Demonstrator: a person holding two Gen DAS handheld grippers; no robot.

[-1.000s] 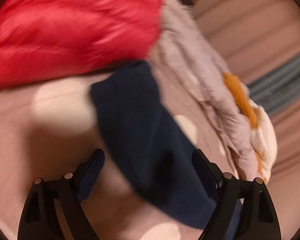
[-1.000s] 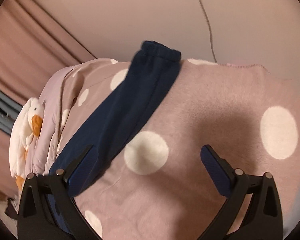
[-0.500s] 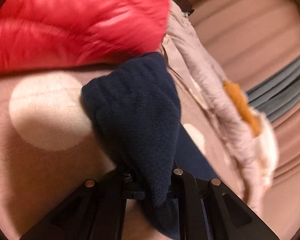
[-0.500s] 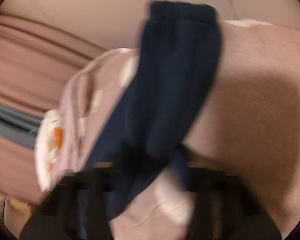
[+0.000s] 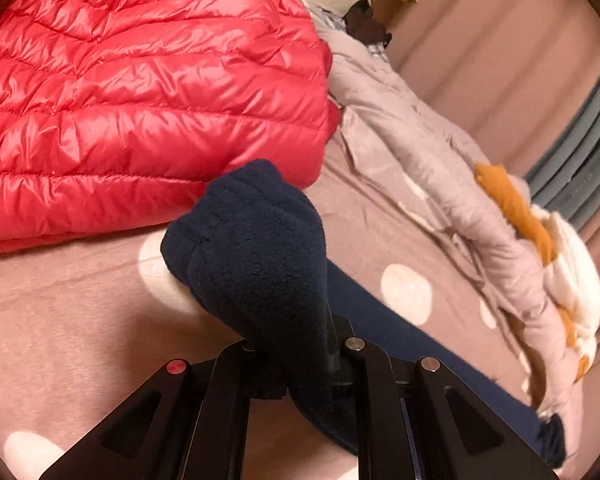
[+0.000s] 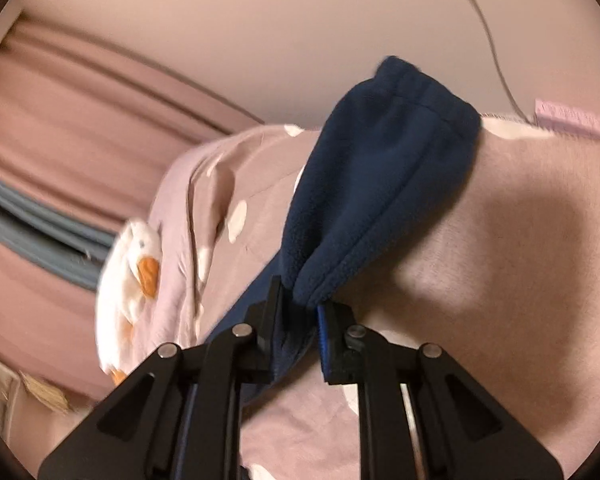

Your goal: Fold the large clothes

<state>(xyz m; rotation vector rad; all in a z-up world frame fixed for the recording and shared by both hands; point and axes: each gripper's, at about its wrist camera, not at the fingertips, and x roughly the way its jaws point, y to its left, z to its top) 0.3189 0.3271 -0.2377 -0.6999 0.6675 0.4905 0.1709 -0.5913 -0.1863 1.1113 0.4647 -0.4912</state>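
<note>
Left wrist view, fleece: the navy fleece (image 5: 256, 256) rises straight out of the left claw (image 5: 304, 364), bunched into a thick fold ahead of the fingers; its free length trails away to the claw's right and back, lying on the blanket.
Right wrist view, fleece: the fleece (image 6: 380, 184) stands up from the right claw (image 6: 300, 316), with the stitched hem at the far top, ahead and slightly right of the fingers.
Long axis: it appears to run from one claw to the other, each holding an end, with a slack band on the blanket between; which hand is nearer the middle I cannot tell.
Left claw: pinched tight on the fleece, fingers nearly together, cloth filling the gap.
Right claw: jaws have just been closing, and fleece is squeezed between the blue pads (image 6: 323, 328).
Blanket: the pink dotted blanket (image 5: 80, 320) lies under and ahead of both claws.
Edges, left: the red jacket (image 5: 140, 92) sits just beyond the fleece, ahead and left; a pale quilt (image 5: 440, 152) with a duck toy (image 5: 568, 280) lies to the right.
Open room: bare blanket lies ahead and right of the right claw; likely the better side for laying the fold.
</note>
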